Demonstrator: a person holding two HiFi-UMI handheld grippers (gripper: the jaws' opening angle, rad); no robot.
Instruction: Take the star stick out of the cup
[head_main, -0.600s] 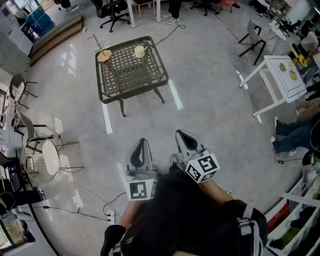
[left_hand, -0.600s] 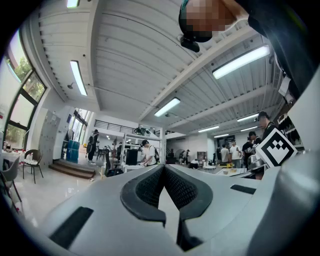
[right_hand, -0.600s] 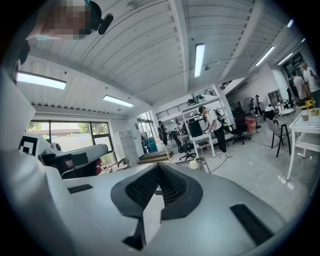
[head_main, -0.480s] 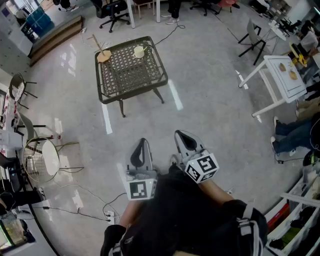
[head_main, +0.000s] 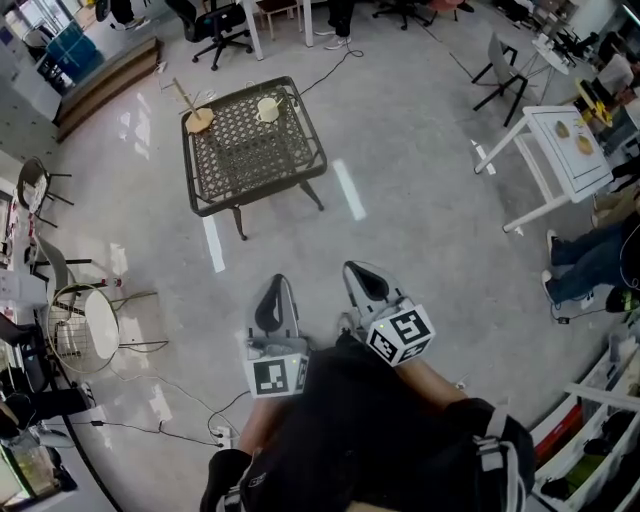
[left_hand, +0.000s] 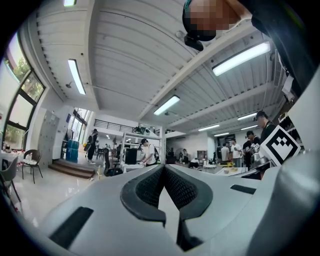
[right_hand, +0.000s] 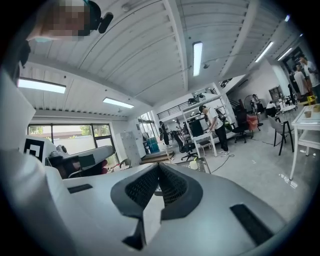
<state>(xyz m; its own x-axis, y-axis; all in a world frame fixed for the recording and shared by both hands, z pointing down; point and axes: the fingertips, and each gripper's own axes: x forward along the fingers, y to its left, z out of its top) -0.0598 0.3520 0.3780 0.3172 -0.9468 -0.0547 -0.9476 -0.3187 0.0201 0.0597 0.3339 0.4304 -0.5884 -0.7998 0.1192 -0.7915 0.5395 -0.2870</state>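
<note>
A dark mesh table (head_main: 250, 150) stands far ahead on the floor. On its far edge sits a small cream cup (head_main: 267, 108); whether a stick is in it is too small to tell. A tan flat piece (head_main: 200, 120) with a thin stick pointing up-left lies at the table's far left corner. Both grippers are held close to my body, well short of the table. My left gripper (head_main: 278, 290) is shut and empty, jaws together (left_hand: 163, 170). My right gripper (head_main: 362, 278) is shut and empty too (right_hand: 159, 167); its view shows the cup (right_hand: 193, 164) far off.
White tape strips (head_main: 348, 188) mark the floor beside the table. A white table (head_main: 565, 150) and a seated person's legs (head_main: 585, 265) are at the right. A round wire side table (head_main: 85, 325) and floor cables (head_main: 170, 415) lie at the left. Office chairs stand behind.
The head view has shifted a little, so the table sits slightly further left and lower in the picture. Both grippers stay shut and hardly move.
</note>
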